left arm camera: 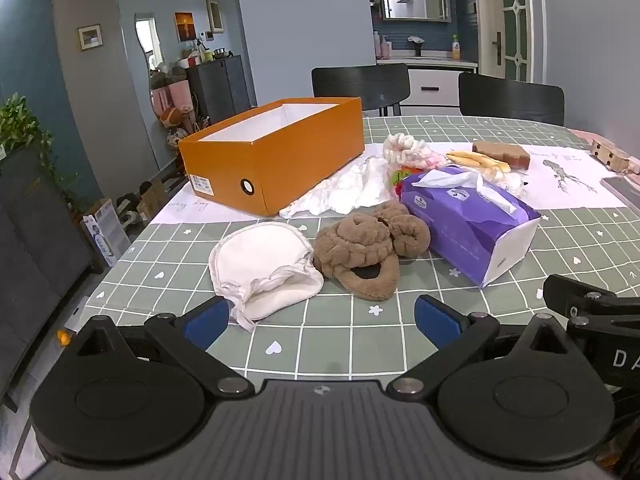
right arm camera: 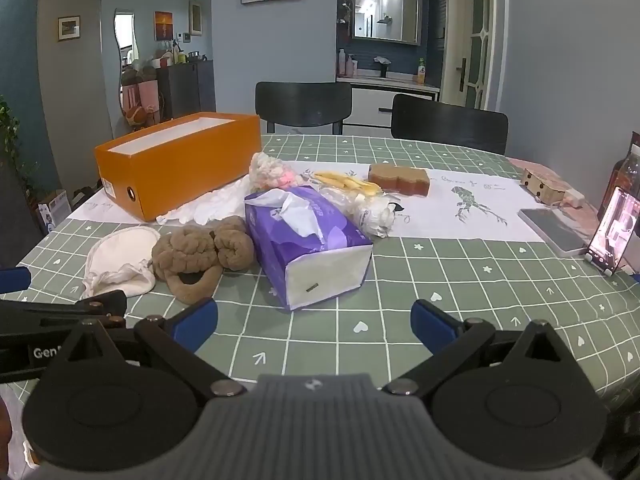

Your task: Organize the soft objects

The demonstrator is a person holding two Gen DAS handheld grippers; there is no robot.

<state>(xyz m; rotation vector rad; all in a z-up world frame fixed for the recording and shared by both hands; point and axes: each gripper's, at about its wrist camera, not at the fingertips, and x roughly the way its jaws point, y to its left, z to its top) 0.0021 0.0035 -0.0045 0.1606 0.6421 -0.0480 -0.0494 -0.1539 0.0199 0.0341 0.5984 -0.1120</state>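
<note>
An open orange box (left arm camera: 276, 152) (right arm camera: 176, 164) stands at the back left of the table. In front of it lie a white round cloth pad (left arm camera: 260, 264) (right arm camera: 120, 260), a brown plush toy (left arm camera: 368, 244) (right arm camera: 200, 256), a purple tissue pack (left arm camera: 468, 216) (right arm camera: 308, 240), a white crumpled cloth (left arm camera: 352, 192) (right arm camera: 216, 200) and a pink-white fuzzy item (left arm camera: 404, 152) (right arm camera: 272, 172). My left gripper (left arm camera: 322, 320) is open and empty, just short of the white pad. My right gripper (right arm camera: 314, 322) is open and empty, in front of the tissue pack.
A brown sponge (left arm camera: 504, 154) (right arm camera: 400, 178), a yellow item (right arm camera: 348, 182) and a white bag (right arm camera: 376, 212) lie further back. A phone on a stand (right arm camera: 612, 232), a tablet (right arm camera: 556, 228) and a wooden block (right arm camera: 540, 186) are at the right. Two black chairs (left arm camera: 360, 84) stand behind the table.
</note>
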